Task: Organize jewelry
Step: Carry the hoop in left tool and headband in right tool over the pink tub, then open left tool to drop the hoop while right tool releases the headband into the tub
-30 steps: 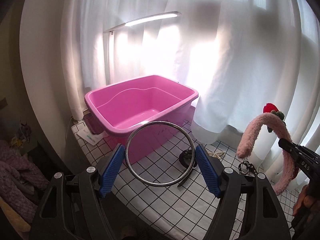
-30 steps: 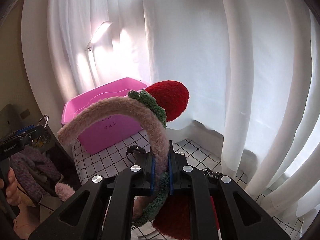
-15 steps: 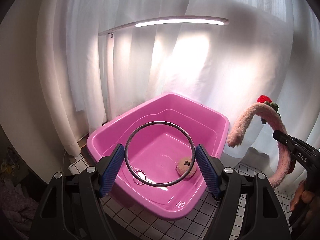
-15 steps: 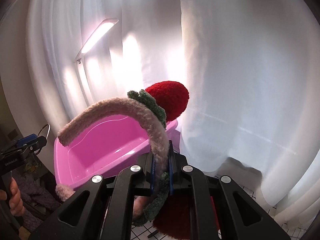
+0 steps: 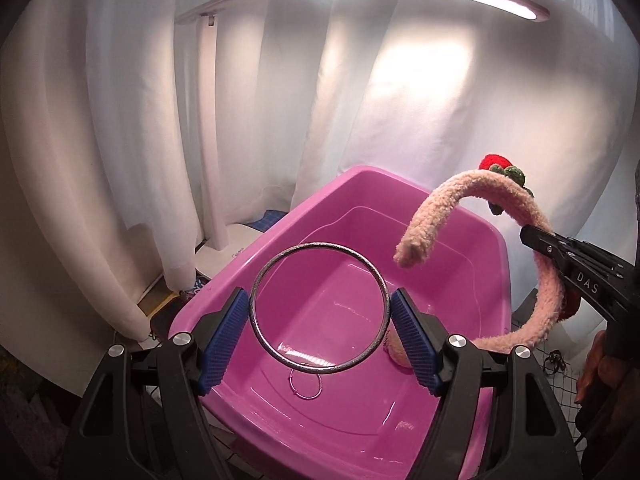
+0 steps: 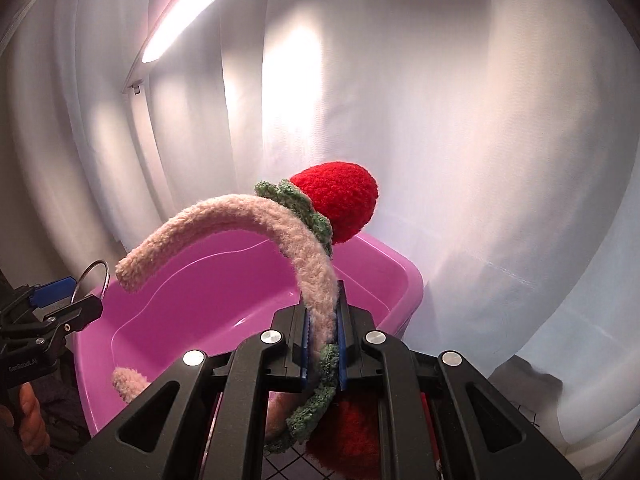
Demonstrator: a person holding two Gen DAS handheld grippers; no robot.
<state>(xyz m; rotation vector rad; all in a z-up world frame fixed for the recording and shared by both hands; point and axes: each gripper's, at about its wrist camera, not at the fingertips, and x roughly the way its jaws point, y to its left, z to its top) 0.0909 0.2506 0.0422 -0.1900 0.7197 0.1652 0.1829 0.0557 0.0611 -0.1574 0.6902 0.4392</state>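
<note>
**Both loads now over the pink tub**

Left wrist view: a second ago the pink tub sat far back on the tiled worktop; now it fills the frame directly below. The left hand-held gripper is clamped across the metal bangle, its blue pads pressing on the rim at either side, above the near left corner of the tub. A thin ring and a pink lump already lie on the tub floor. To release well, I judge it best to lower the bangle near the floor before opening, clear of that ring.

Right wrist view: the right hand-held gripper is closed tight on the fuzzy pink headband, strawberry uppermost, near the tub's right edge. The free end should clear the rim first.
</note>
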